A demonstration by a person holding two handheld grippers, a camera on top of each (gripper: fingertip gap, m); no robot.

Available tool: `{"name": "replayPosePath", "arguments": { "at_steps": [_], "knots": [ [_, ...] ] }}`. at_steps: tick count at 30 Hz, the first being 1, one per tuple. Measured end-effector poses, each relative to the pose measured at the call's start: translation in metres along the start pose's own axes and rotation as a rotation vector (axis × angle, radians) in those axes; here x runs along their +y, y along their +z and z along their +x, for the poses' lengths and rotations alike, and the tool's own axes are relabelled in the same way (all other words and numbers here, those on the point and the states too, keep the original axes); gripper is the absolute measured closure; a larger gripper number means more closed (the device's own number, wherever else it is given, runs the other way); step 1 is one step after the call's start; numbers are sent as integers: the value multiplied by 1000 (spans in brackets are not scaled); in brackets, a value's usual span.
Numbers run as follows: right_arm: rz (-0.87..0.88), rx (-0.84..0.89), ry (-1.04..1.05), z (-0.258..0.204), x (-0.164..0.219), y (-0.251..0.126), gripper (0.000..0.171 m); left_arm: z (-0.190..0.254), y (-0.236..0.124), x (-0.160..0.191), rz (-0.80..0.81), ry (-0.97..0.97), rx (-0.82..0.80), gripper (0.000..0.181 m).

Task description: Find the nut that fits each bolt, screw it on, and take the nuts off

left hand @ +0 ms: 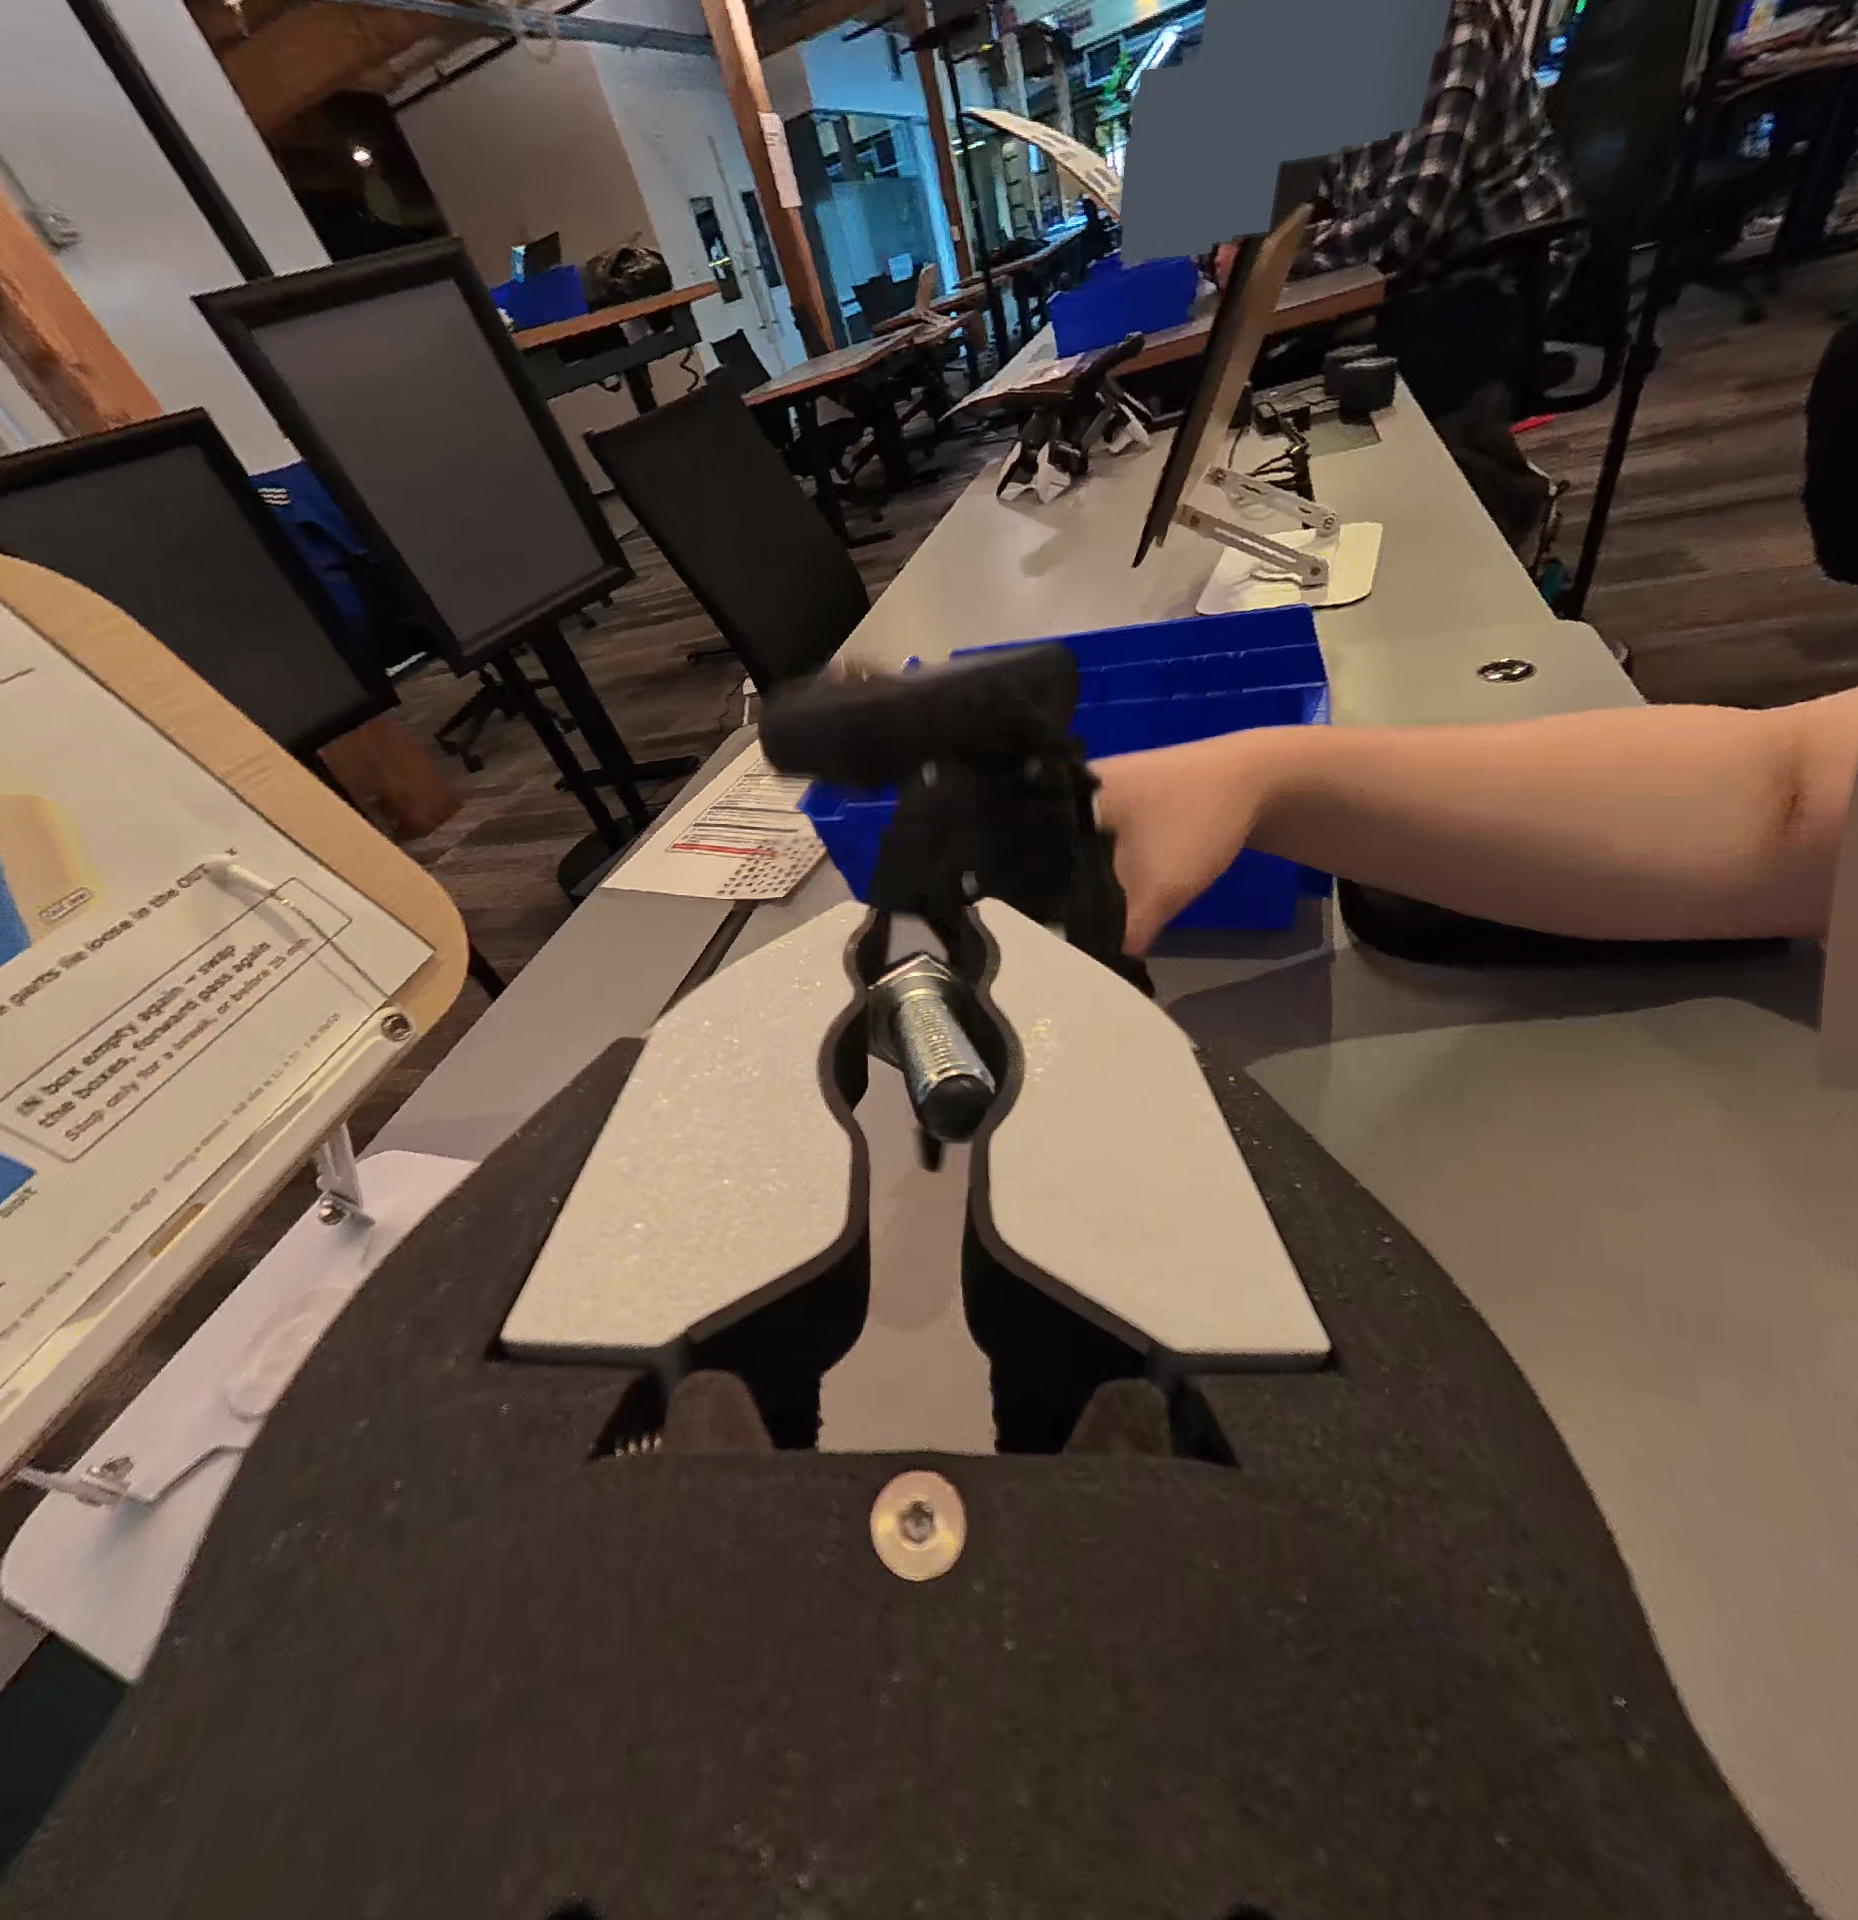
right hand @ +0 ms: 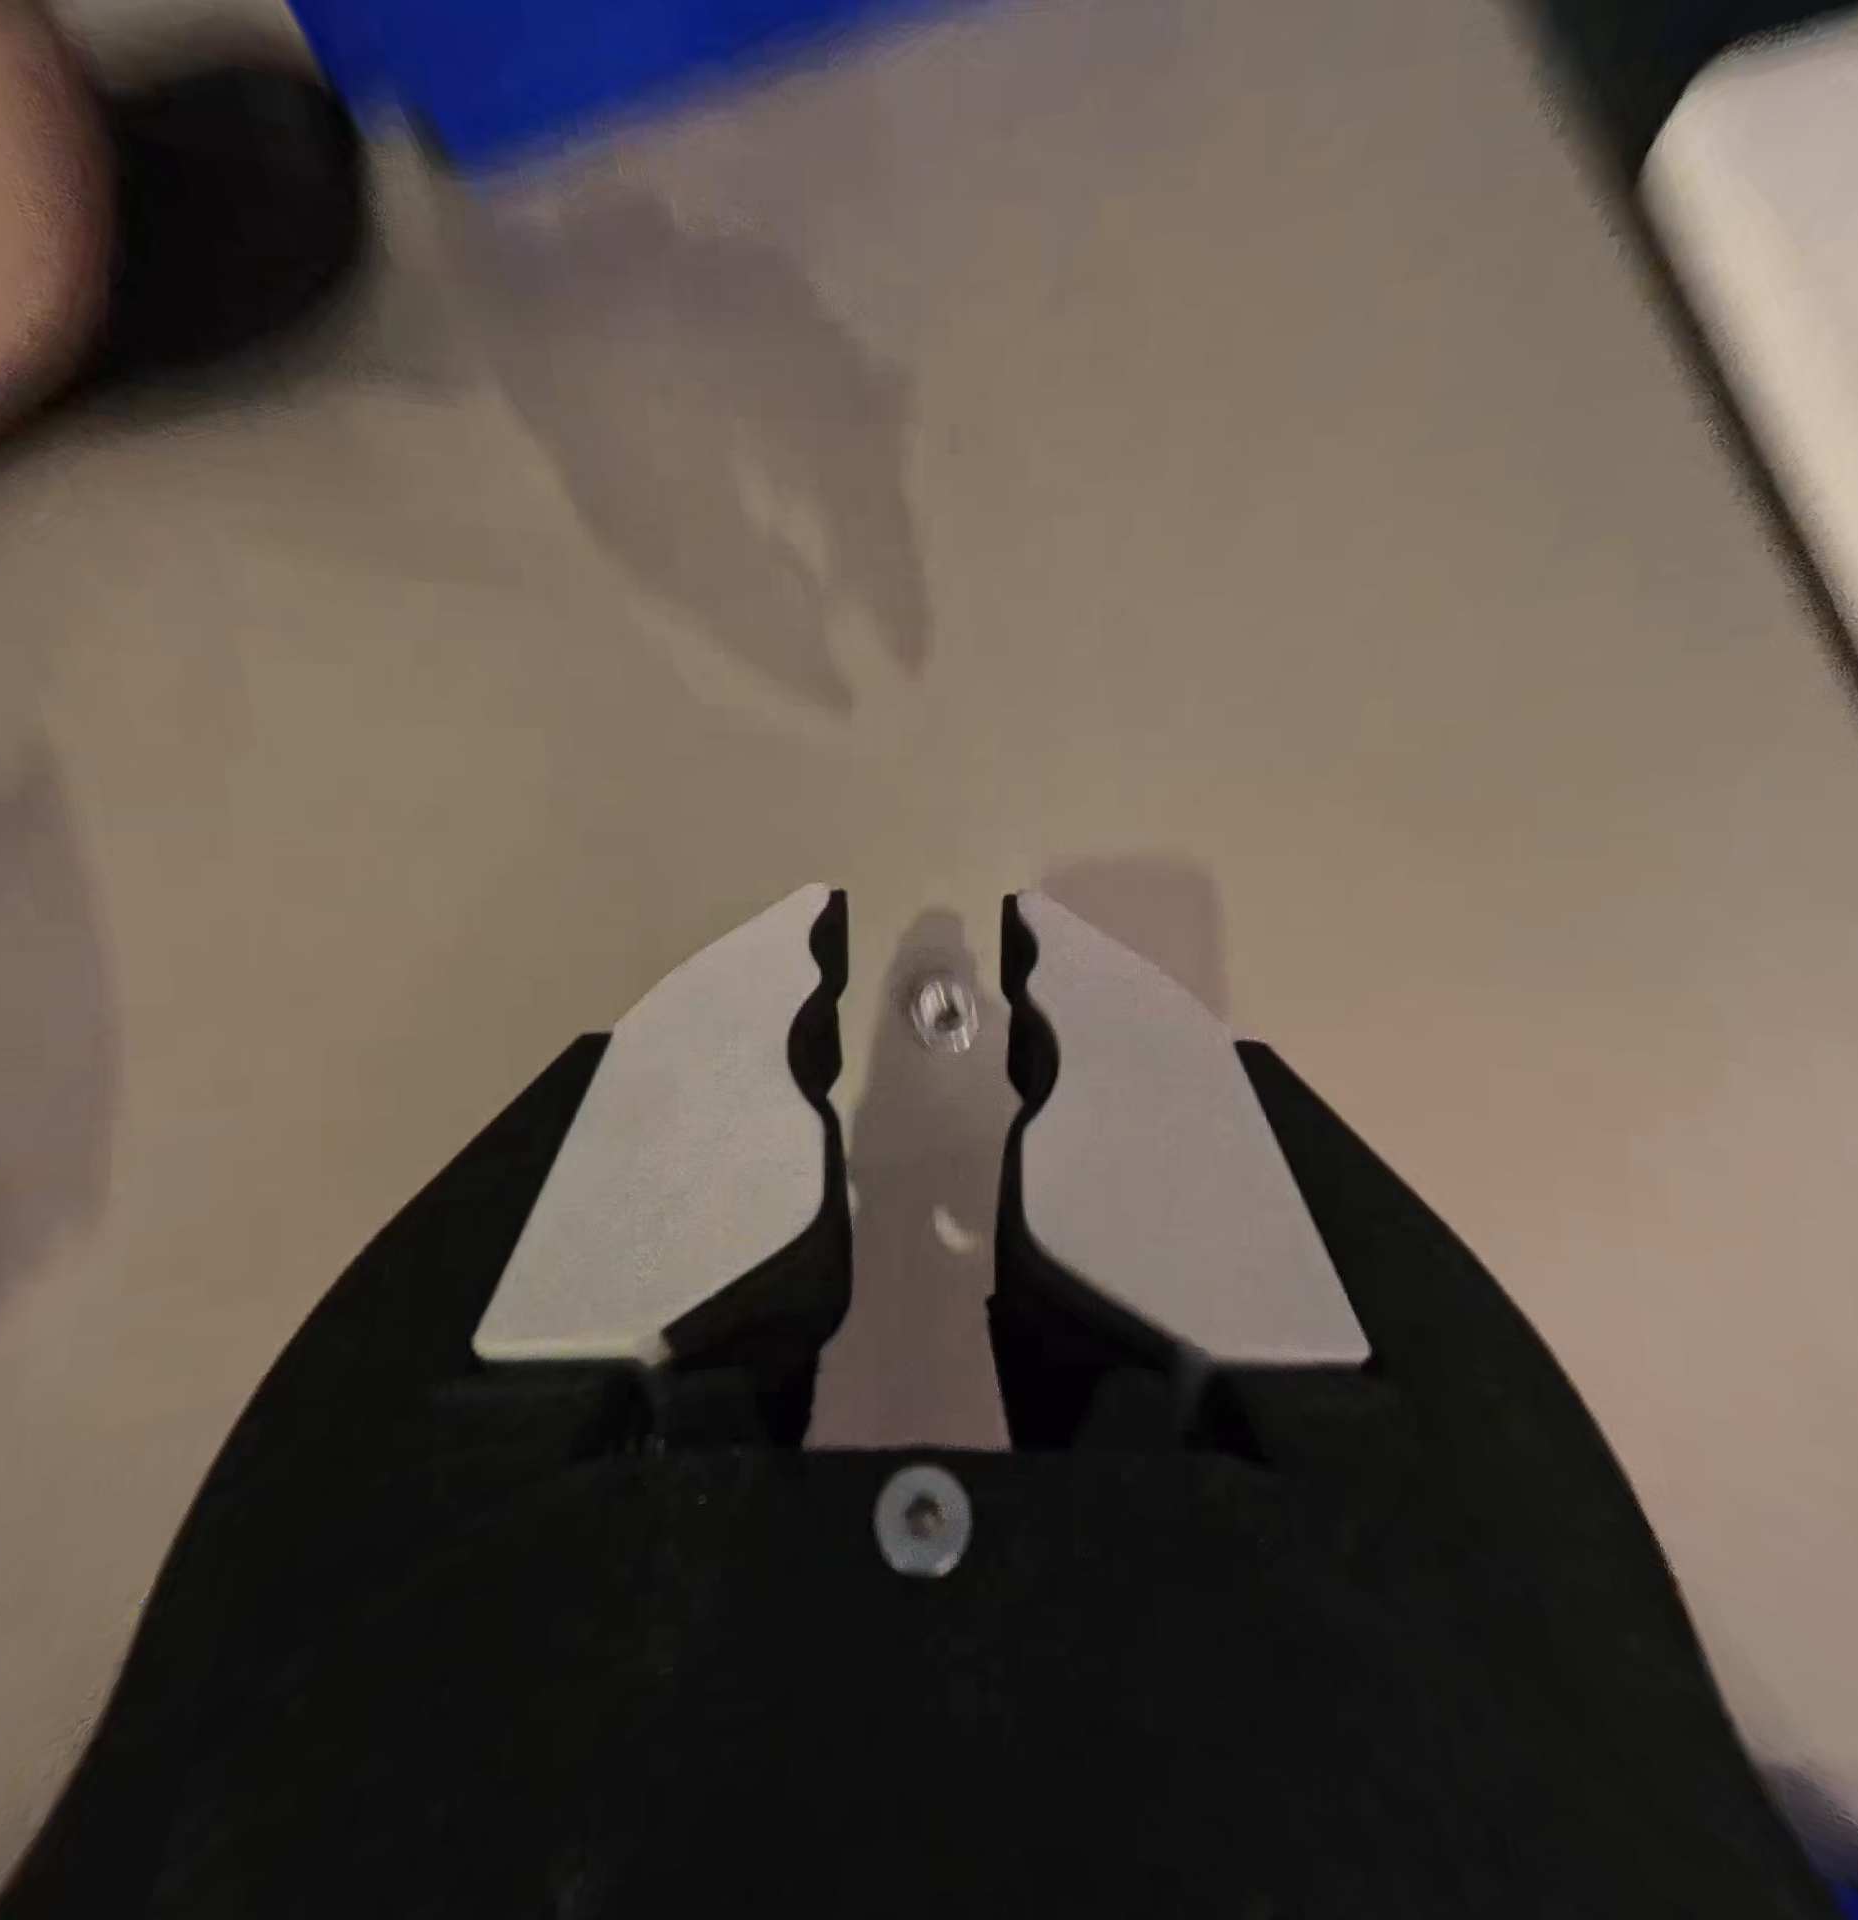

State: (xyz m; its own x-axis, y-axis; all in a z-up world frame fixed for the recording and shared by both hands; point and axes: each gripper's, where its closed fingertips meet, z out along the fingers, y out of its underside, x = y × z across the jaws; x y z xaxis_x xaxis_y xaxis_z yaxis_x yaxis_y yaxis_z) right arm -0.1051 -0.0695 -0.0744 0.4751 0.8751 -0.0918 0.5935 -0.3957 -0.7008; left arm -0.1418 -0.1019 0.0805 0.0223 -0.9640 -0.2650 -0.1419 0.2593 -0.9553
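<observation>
While my left claw (left hand: pixel 920 1023) pinches a threaded bolt (left hand: pixel 930 1049) above the grey table (left hand: pixel 1527 1195), my right claw (right hand: pixel 925 966) hangs slightly parted, empty, a small nut (right hand: pixel 940 1016) lying on the table between its tips

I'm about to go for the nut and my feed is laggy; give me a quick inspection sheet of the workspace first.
Surface: grey table, bare ahead of the right claw.
Job's things: bolt in left claw, thread toward the camera; small nut on the table.
Clutter: blue bin; instruction board; printed sheet; tablet stand.
Grippers: left claw shut on bolt; right claw open above the nut, view blurred.
Cables: some behind the tablet stand.
Surroundings: desks, chairs, dark panels, a seated person.
</observation>
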Motion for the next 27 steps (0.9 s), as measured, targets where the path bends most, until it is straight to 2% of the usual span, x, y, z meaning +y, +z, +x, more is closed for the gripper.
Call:
{"name": "replayPosePath", "arguments": {
  "at_steps": [2, 4, 7, 9, 14, 16, 20, 24, 27],
  "knots": [
    [270, -48, 26, -15, -47, -34, 151, 5, 2, -1, 8, 10, 19, 168],
    [437, -103, 43, -29, -73, -65, 156, 8, 3, -1, -4, 43, 12, 168],
    [480, -90, 26, -40, -81, -90, 153, 10, 7, 7, -66, 125, -25, 168],
    [501, -50, -63, -51, -88, -98, 154, 15, 10, 12, -103, 149, -17, 168],
    [420, 50, -200, -63, -89, -94, 155, 33, 19, 41, -228, 116, 117, 168],
    [366, 43, -187, -60, -80, -88, 154, 41, 20, 69, -335, 103, 207, 168],
    [288, 46, -93, -39, -61, -78, 154, 42, 16, 150, -620, -15, 323, 167],
    [240, 48, -39, -23, -47, -70, 154, 46, 13, 186, -739, -128, 390, 167],
    [201, 54, -27, -17, -39, -63, 154, 46, 5, 208, -857, -113, 398, 167]
  ]
}}
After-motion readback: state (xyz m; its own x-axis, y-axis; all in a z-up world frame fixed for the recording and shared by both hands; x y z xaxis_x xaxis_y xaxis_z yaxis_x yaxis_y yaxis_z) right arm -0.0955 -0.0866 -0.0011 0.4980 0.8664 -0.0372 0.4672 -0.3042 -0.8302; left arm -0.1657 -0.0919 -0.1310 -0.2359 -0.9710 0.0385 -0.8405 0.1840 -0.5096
